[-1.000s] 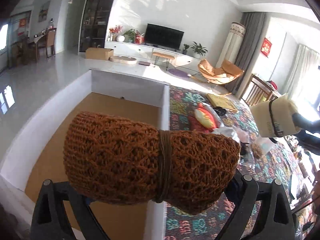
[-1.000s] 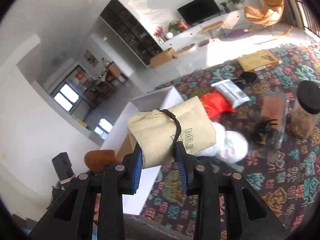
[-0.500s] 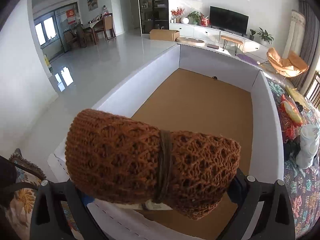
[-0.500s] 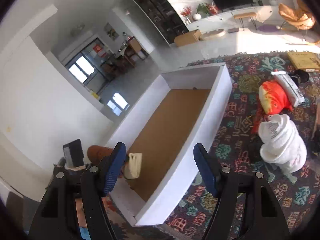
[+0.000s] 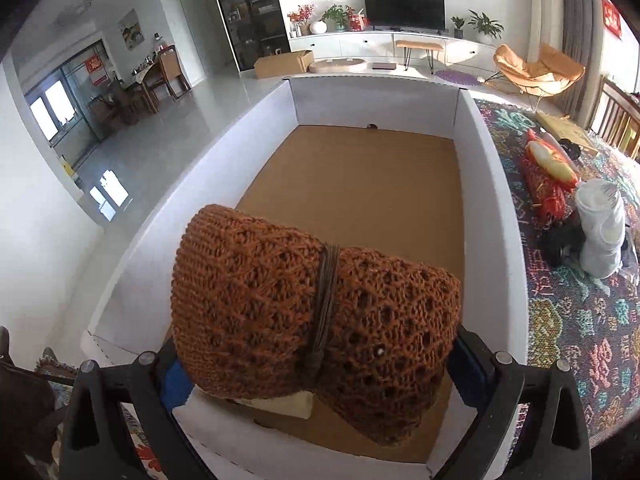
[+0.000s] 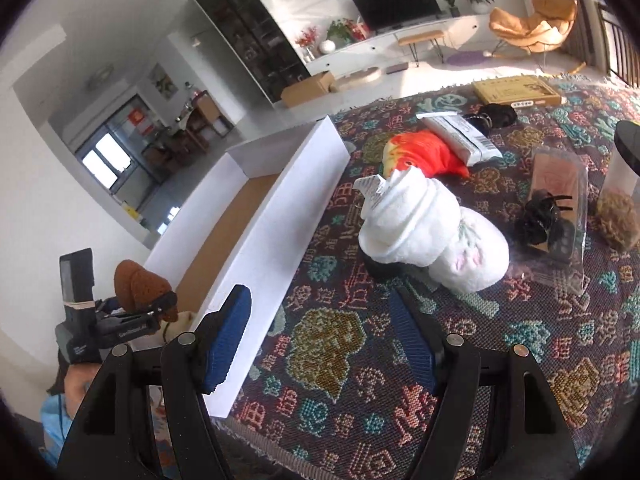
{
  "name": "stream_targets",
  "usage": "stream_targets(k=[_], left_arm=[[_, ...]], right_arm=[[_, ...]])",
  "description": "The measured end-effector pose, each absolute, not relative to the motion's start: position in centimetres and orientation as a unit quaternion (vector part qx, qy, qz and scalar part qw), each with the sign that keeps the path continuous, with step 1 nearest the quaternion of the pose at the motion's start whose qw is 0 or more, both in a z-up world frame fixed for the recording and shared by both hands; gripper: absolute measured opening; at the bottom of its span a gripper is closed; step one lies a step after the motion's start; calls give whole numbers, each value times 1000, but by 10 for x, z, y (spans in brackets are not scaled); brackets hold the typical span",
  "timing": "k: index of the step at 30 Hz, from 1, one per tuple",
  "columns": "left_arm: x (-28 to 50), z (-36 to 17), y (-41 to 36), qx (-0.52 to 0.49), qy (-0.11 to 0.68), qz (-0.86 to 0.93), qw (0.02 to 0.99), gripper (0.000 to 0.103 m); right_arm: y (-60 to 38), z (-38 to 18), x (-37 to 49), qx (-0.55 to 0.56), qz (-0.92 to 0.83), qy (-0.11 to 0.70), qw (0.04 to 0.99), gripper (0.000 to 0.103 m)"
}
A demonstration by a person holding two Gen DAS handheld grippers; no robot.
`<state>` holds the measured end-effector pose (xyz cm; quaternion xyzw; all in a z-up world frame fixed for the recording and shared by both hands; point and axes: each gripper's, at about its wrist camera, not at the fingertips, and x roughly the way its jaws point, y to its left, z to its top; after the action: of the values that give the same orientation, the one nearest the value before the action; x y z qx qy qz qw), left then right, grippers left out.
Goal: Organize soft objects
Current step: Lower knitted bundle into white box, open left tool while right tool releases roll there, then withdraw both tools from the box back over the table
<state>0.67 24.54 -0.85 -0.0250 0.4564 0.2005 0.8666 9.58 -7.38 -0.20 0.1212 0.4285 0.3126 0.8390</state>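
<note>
Sunlit living room lies behind a woven, patterned cloth (image 6: pixel 400 360) covering the counter, where a long white box (image 5: pixel 492 216) with a brown cardboard floor sits. Your left gripper (image 5: pixel 316 364) clamps a rust-orange open-knit roll (image 5: pixel 304 312), tied with a dark cord, over the box's near end; a cream bundle (image 5: pixel 280 404) peeks beneath it. Only the right view shows your right gripper (image 6: pixel 320 340) spread wide and empty over the cloth, near a fluffy white rolled towel (image 6: pixel 416 220) and a red-orange plush (image 6: pixel 420 154).
</note>
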Motion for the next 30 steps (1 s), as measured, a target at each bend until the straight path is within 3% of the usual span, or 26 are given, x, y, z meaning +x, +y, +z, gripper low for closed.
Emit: stream_targets(k=[3, 5, 7, 8, 11, 13, 14, 16, 17, 19, 30], left_arm=[[9, -5, 248, -47, 473, 184, 861, 101], [6, -12, 252, -93, 428, 83, 895, 103], [27, -39, 265, -135, 536, 100, 827, 96], [25, -36, 270, -157, 541, 108, 819, 94], [3, -11, 274, -152, 454, 119, 870, 101], [2, -5, 279, -170, 486, 150, 844, 94], [-4, 6, 279, -196, 461, 114, 858, 91], [-20, 29, 271, -151, 362, 107, 914, 103], [-26, 31, 271, -108, 352, 151, 917, 103], [-15, 30, 262, -82, 379, 173, 905, 103], [12, 27, 163, 23, 370, 151, 916, 103]], right_arm=[[-83, -10, 94, 124, 303, 442, 835, 75], [-85, -10, 91, 129, 312, 439, 833, 75], [-81, -8, 87, 108, 312, 435, 838, 75], [-80, -6, 84, 102, 315, 429, 841, 75], [-77, -6, 78, 94, 324, 417, 844, 75], [-75, -7, 76, 94, 327, 423, 840, 75], [-75, -7, 74, 97, 330, 422, 839, 75], [-74, -5, 72, 95, 334, 416, 840, 75], [-74, -5, 71, 91, 333, 413, 843, 75], [-77, -8, 72, 91, 323, 411, 847, 75], [-133, -57, 85, 100, 224, 454, 856, 75]])
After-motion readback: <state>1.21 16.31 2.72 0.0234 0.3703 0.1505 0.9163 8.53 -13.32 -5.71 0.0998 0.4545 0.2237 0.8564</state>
